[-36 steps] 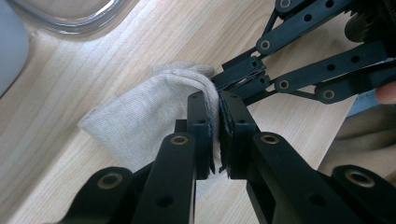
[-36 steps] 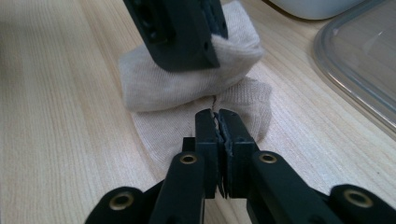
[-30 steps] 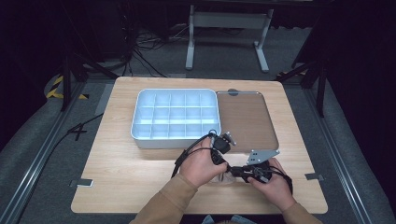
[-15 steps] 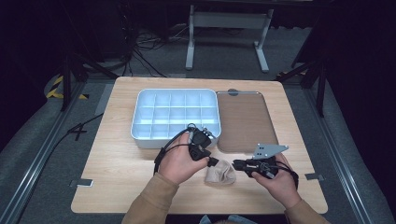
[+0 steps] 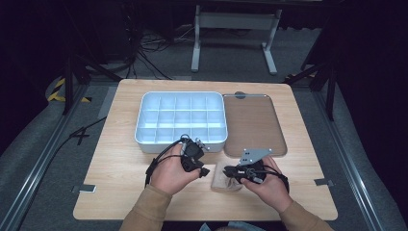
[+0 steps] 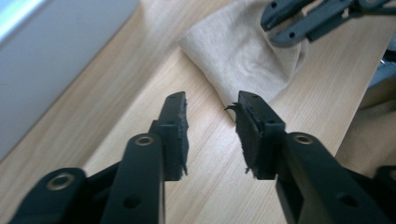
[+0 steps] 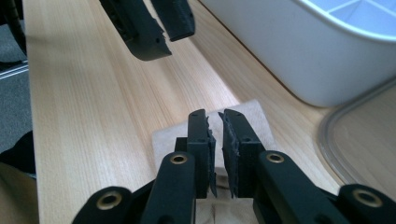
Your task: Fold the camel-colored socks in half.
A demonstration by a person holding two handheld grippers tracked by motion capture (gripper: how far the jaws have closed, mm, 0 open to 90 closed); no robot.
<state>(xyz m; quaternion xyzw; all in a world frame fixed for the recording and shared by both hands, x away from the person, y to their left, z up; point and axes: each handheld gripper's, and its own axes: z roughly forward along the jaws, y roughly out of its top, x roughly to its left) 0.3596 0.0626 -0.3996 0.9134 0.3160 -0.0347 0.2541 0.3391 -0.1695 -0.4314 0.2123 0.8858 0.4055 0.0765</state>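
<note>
The high view looks forward and down over the whole table (image 5: 120, 168). Each gripper view rides low and close along its own jaws, just above the wood. Both share the beige cloth (image 6: 243, 60) ahead of the jaws (and each catches the other gripper beyond it).

A soft beige cloth (image 5: 223, 177) lies on the matt, grained wooden table (image 5: 120, 163).

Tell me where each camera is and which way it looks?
High view: above the table, looking forward and down; both forearms, left gripper, right gripper, white tray.
Left gripper view: on the left gripper, facing the beige cloth; its open jaws show.
Right gripper view: on the right gripper, over the cloth, jaws nearly shut.
All views share the cloth.
</note>
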